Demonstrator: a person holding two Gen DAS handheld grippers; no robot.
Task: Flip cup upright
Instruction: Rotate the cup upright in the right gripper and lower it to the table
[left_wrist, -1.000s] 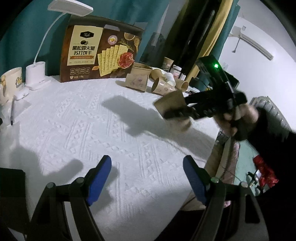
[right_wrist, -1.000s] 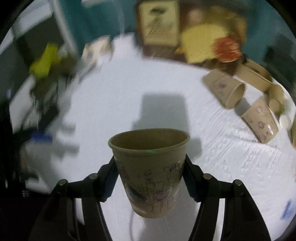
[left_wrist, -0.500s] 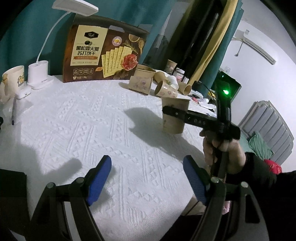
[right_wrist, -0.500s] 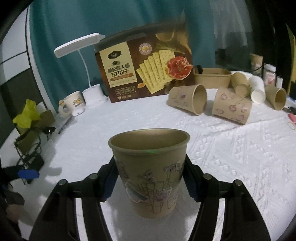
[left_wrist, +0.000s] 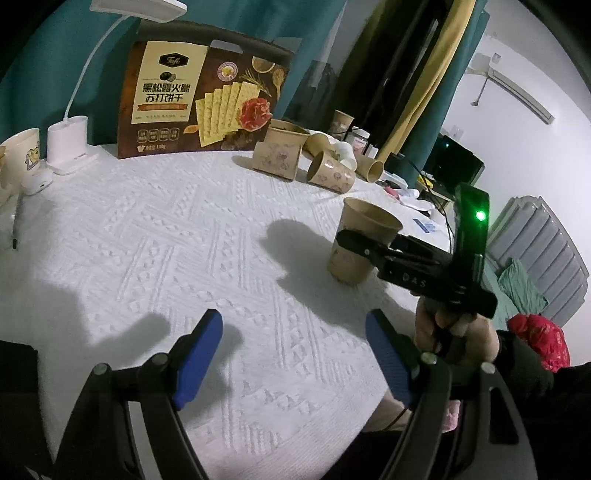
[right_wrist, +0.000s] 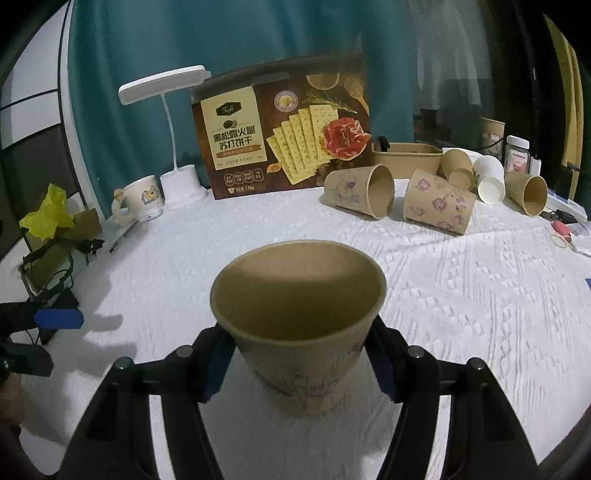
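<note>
One brown paper cup (right_wrist: 299, 328) stands upright, mouth up, on the white textured cloth of the desk (right_wrist: 461, 295), set between the blue-padded fingers (right_wrist: 216, 360) of the right gripper (right_wrist: 299, 365), which close against its sides and grasp it. The left gripper (left_wrist: 293, 356) hovers nearer the desk's front edge, its fingers (left_wrist: 201, 350) spread wide and holding nothing. Behind the cup, against the teal curtain, a cracker box (right_wrist: 280, 129) stands upright; to the box's left are a white desk lamp (right_wrist: 177, 140) and one mug (right_wrist: 138, 199). To the box's right lie several tipped paper cups (right_wrist: 436, 201), at least five, beside a low kraft tub (right_wrist: 406, 153).
</note>
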